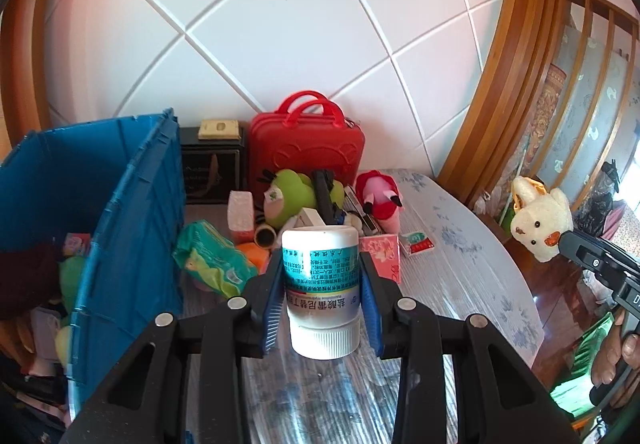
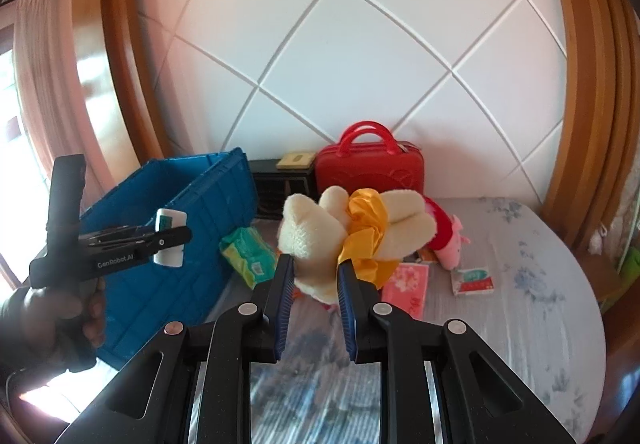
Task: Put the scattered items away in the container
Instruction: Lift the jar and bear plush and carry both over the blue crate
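Inside blue crate [image 1: 132, 212], jumbled toys, left hand-held gripper [image 1: 320, 284] clamping bottle [image 1: 320, 272], right hand-held gripper [image 2: 314, 276] clamping plush rabbit [image 2: 320, 240]

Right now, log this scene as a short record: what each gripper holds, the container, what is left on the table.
left gripper: shut on white medicine bottle, cap toward camera
right gripper: shut on cream plush rabbit with yellow ribbon
container: blue crate, open, already holds items
left on table: green wipes pack, green plush, pink pig plush, pink tissue pack
behind: red case
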The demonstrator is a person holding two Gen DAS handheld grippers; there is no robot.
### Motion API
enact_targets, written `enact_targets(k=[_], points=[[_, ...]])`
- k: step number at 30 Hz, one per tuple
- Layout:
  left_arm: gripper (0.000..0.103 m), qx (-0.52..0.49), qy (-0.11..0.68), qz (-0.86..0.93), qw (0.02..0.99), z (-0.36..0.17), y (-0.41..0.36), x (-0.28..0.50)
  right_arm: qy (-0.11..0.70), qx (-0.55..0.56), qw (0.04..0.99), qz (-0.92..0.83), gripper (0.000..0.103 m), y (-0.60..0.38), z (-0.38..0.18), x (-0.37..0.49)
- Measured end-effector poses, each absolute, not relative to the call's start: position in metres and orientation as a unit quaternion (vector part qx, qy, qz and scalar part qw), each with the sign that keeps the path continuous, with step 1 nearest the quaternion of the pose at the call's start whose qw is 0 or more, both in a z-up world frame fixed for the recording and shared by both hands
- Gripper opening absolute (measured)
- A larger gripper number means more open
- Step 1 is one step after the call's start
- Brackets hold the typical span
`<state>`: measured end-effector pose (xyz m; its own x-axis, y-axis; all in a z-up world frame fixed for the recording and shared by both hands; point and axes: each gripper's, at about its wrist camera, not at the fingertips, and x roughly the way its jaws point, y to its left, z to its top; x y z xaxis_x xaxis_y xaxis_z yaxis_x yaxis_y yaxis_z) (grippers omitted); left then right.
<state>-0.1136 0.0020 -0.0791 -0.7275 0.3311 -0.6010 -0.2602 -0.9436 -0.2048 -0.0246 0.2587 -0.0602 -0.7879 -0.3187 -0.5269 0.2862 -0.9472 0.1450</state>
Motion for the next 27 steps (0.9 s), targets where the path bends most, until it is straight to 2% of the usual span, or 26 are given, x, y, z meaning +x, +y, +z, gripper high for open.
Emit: enact_targets(k=[11, 27], points=[[0.034, -0.291, -0.073, 0.947, 0.117, -0.037, -0.076, -0.087, -0.011, 0.266, 0.214, -0.940, 0.021, 0.184, -0.042, -0.023], [0.034, -0.261, -0.113, 0.958, 0.037, -0.029, -0.209, -0.051, 0.042, 0.248, 0.309, -0.917, 0.021, 0.039, -0.022, -0.021]])
